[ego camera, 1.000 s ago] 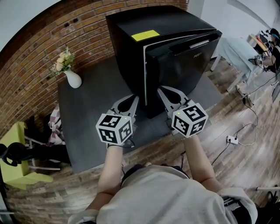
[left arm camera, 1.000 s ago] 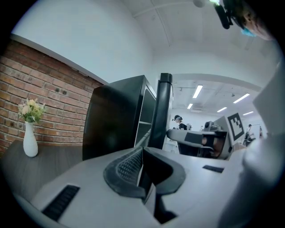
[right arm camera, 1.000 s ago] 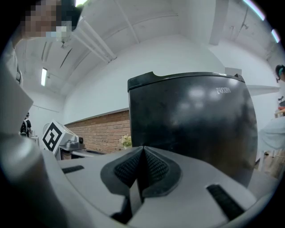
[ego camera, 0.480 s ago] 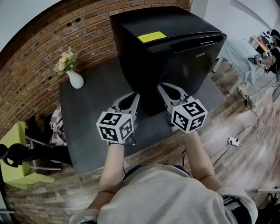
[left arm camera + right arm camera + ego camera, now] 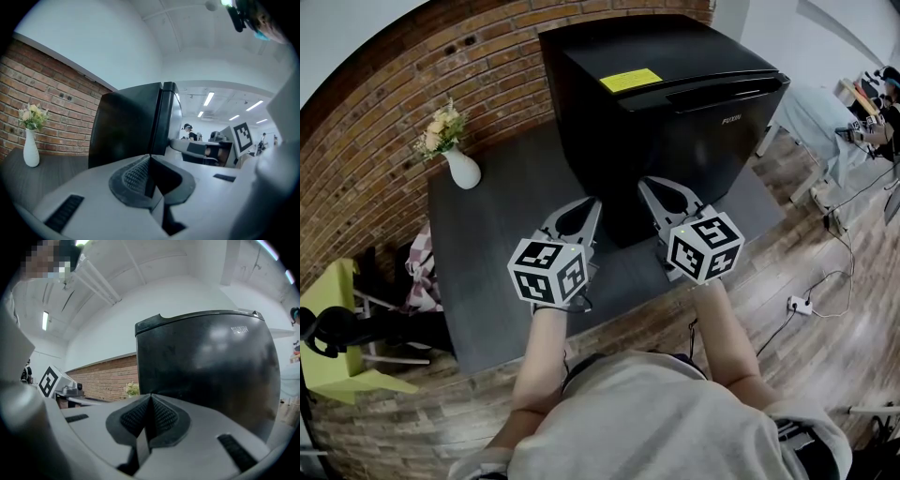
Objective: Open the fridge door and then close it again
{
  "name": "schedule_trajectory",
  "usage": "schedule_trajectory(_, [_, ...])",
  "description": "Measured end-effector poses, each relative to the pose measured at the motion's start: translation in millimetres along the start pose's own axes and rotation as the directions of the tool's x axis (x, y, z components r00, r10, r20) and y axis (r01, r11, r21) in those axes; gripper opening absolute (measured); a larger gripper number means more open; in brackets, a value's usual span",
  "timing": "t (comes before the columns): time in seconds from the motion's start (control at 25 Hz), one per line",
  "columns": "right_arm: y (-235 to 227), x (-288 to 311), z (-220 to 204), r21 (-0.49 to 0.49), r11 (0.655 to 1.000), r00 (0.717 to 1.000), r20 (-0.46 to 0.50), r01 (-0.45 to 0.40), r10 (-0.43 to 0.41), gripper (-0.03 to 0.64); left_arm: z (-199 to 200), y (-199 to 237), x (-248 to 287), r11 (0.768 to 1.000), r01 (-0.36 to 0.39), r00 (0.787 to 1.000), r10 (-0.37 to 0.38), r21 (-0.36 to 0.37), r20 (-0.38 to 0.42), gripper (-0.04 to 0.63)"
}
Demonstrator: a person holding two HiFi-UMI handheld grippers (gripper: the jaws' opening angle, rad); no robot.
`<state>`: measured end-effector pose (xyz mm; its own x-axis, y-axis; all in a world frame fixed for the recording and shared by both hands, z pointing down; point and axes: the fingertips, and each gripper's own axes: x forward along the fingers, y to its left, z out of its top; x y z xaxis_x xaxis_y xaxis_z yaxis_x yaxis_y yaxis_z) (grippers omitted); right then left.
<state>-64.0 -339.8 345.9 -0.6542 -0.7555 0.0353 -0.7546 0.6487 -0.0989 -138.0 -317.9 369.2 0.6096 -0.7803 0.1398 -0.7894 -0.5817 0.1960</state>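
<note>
Both the left hand-held gripper (image 5: pixel 592 202) and the right hand-held gripper (image 5: pixel 646 184) point at the black fridge (image 5: pixel 675 52). The fridge stands on a dark grey surface (image 5: pixel 487 253) by a brick wall (image 5: pixel 384 103), with a white vase (image 5: pixel 457 170) of flowers well off to its left. The door (image 5: pixel 712 141) sits flush with the body, with no gap along its top edge or side seam, so it reads as shut; a yellow label (image 5: pixel 629 80) lies on the fridge top. The left one has its jaws pressed together on nothing: its own view shows the ribbed pads meeting, with only the fridge's side and door edge beyond. The right one is likewise closed and empty, aimed about level at the lower door front, which fills its view. It is very near the door, though I cannot tell whether the tips touch it. Neither is at the handle recess along the door's top. Judging by this, either the closing half is finished or nothing has begun; a shut door alone does not say which. If the door has had its swing, only drawing back remains. If not, both opening and closing lie ahead.
</note>
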Motion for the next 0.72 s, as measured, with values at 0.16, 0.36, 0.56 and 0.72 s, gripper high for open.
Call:
schedule_trajectory(0.16, [0.8, -0.2, 0.1, -0.002, 1.000, 1.000, -0.008, 0.009, -0.009, 0.000, -0.4, -2.1, -2.4, 1.000, 0.003, 1.000, -0.003, -0.003, 0.000, 0.009])
schedule_trajectory(0.36, [4.6, -11.0, -3.4, 0.016, 1.000, 1.000, -0.006, 0.013, -0.013, 0.000, -4.6, -8.3, -11.9, 1.000, 0.016, 1.000, -0.016, -0.021, 0.004, 0.008])
schedule_trajectory(0.56, [9.4, -29.7, -8.5, 0.039, 0.999, 1.000, -0.003, 0.015, -0.015, 0.000, -18.1, -23.3, -17.4, 0.998, 0.053, 0.998, -0.053, -0.043, -0.014, 0.009])
schedule_trajectory(0.72, [23.0, -43.8, -16.1, 0.067, 0.998, 1.000, 0.002, -0.004, 0.004, 0.000, -31.3, -34.1, -23.0, 0.995, 0.081, 0.996, -0.083, -0.050, -0.037, 0.008])
